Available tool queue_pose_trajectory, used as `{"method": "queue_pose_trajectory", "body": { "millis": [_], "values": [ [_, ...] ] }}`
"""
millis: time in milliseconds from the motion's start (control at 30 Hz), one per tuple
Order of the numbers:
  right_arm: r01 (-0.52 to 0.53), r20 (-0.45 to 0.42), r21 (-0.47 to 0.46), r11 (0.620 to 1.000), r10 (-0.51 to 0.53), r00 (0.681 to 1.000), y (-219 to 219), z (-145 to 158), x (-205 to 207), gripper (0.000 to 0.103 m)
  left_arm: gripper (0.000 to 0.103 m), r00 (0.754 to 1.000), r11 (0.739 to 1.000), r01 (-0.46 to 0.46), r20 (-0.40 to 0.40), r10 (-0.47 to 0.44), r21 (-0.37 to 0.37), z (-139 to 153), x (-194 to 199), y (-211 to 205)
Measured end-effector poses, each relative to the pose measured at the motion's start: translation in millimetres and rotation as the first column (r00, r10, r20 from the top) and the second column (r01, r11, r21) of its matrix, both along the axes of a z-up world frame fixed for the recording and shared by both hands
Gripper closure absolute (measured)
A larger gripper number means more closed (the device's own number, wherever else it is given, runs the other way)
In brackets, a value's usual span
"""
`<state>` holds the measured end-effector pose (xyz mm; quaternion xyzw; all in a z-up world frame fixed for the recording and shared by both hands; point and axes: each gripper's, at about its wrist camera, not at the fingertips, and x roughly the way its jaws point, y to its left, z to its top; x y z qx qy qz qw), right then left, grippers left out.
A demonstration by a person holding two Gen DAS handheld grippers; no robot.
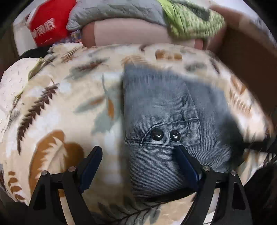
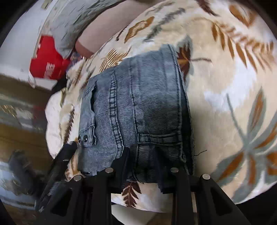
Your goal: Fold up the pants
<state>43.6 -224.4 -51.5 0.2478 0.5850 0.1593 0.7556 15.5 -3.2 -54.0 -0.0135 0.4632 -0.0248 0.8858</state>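
Grey-blue denim pants (image 1: 166,110) lie folded into a compact stack on a leaf-patterned blanket (image 1: 57,107). Two black snap buttons (image 1: 166,135) face up near the stack's near edge. My left gripper (image 1: 138,152) is open, its jaws wide apart over the stack's near left corner, the right finger (image 1: 187,166) resting on the denim. In the right wrist view the same pants (image 2: 138,110) fill the centre. My right gripper (image 2: 141,155) is closed on the near hem of the pants. The left gripper (image 2: 65,155) shows at the stack's left corner.
A red package (image 1: 46,26), a grey quilted pillow (image 1: 112,12) and a green cloth (image 1: 190,22) lie at the far side of the bed. A brown board (image 1: 249,57) stands at the right. The blanket (image 2: 225,86) spreads to the right of the pants.
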Motion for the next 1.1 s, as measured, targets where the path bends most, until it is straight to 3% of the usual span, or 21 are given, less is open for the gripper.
{"method": "queue_pose_trajectory", "body": {
  "millis": [33,167,233,267,367,400,467,500,567,600,667,733,800,900,967,1100],
  "values": [
    [-0.01,0.031,-0.01,1.0,0.01,0.999,3,12,7,0.072,0.016,0.999,1.0,-0.009,0.036,0.009,-0.007,1,-5,1],
    [-0.02,0.147,-0.055,0.998,0.028,0.989,13,50,51,0.067,0.016,1.0,1.0,-0.001,0.024,0.001,0.0,3,-2,0],
    [-0.019,0.189,-0.076,0.997,0.033,0.981,16,52,78,0.049,0.016,0.999,1.0,-0.012,0.03,0.013,-0.011,1,-5,0],
    [0.0,0.188,-0.109,0.994,0.02,0.982,16,44,89,0.034,0.016,0.999,1.0,-0.01,0.037,0.01,-0.009,1,-6,-1],
    [0.022,0.046,-0.291,0.957,-0.009,0.999,6,-11,112,0.031,0.016,0.999,1.0,-0.003,0.035,0.004,-0.025,0,-5,1],
    [0.013,-0.006,-0.255,0.967,-0.015,1.0,1,-32,112,0.028,0.016,1.0,0.999,-0.003,0.028,0.004,-0.038,1,-5,3],
    [0.012,0.058,-0.255,0.967,0.003,0.998,1,-25,107,0.029,0.017,0.998,0.995,-0.014,0.054,0.02,-0.1,13,-7,10],
    [-0.007,0.051,-0.284,0.959,0.022,0.998,7,-20,107,0.028,0.017,0.994,0.99,-0.028,0.101,0.042,-0.136,22,-9,14],
    [-0.025,0.029,-0.314,0.949,0.036,0.999,12,-16,112,0.028,0.016,0.991,0.99,-0.014,0.128,0.033,-0.141,28,-9,12],
    [-0.025,0.019,-0.324,0.946,0.033,0.999,12,-12,114,0.028,0.016,0.994,0.992,0.002,0.111,0.011,-0.123,24,-7,9],
    [-0.02,0.049,-0.354,0.935,0.039,0.998,10,4,112,0.028,0.016,0.999,0.996,0.047,-0.009,-0.047,-0.076,-3,1,-4],
    [-0.015,0.107,-0.378,0.926,0.06,0.992,20,34,118,0.028,0.016,1.0,0.99,0.02,0.008,-0.019,-0.141,-7,-3,1],
    [-0.074,0.135,-0.387,0.919,0.136,0.981,44,58,131,0.027,0.016,0.999,0.989,0.036,0.005,-0.036,-0.14,-5,0,1],
    [-0.234,0.116,-0.426,0.874,0.309,0.944,103,80,160,0.027,0.016,0.999,0.988,0.036,0.003,-0.036,-0.153,-8,-1,1],
    [-0.357,0.04,-0.435,0.826,0.414,0.91,154,75,185,0.027,0.016,0.999,0.988,0.042,0.01,-0.041,-0.147,-8,-1,1],
    [-0.497,-0.121,-0.461,0.735,0.502,0.856,217,43,216,0.027,0.016,0.998,0.989,0.06,0.029,-0.056,-0.134,-8,-3,-1]
  ]
}}
